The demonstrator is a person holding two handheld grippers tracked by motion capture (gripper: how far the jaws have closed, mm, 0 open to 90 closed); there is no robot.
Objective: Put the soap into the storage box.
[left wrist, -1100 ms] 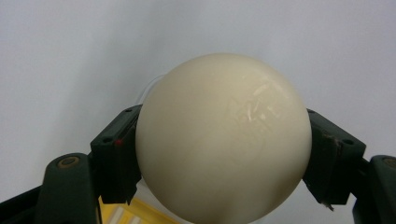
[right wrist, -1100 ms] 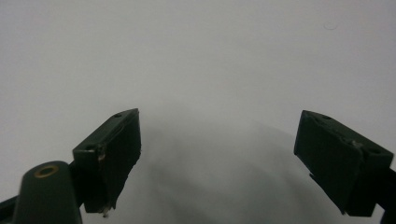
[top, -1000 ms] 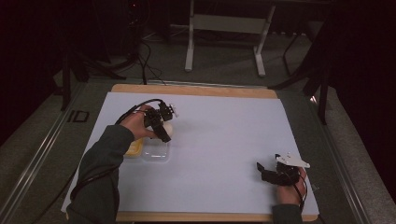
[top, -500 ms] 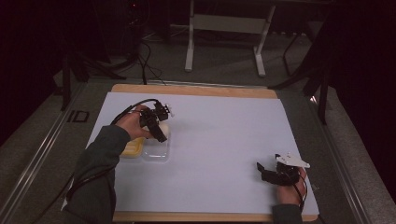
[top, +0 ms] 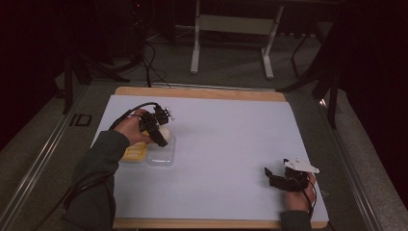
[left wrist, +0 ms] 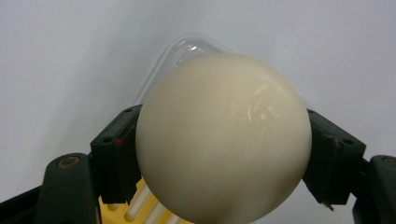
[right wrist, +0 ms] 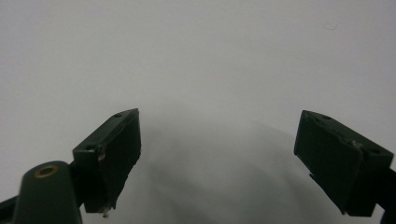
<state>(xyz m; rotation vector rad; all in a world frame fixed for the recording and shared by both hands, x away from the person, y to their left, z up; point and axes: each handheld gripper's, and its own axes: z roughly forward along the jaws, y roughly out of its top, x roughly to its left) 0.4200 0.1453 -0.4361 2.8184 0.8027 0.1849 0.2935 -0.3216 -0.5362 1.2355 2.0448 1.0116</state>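
A cream-white egg (left wrist: 224, 140) sits between the two black jaws of my left gripper (left wrist: 219, 154), whose pads press on its sides. From above, the left gripper (top: 161, 137) hangs with the egg (top: 165, 131) just over an open egg box at the left of the table. The box has a yellow tray (top: 133, 154) and a clear plastic half (top: 161, 156); the yellow tray (left wrist: 140, 210) and the clear half (left wrist: 187, 46) peek out from behind the egg. My right gripper (top: 274, 175) rests near the front right, and its jaws (right wrist: 219, 154) stand wide apart with nothing between them.
A white sheet (top: 226, 144) covers the wooden table (top: 202, 92). A black cable (top: 130, 113) loops from the left gripper. Beyond the far edge stand a metal frame (top: 231, 38) and dark floor.
My left gripper has shifted slightly to the left with the egg in it. The right gripper has stayed where it was.
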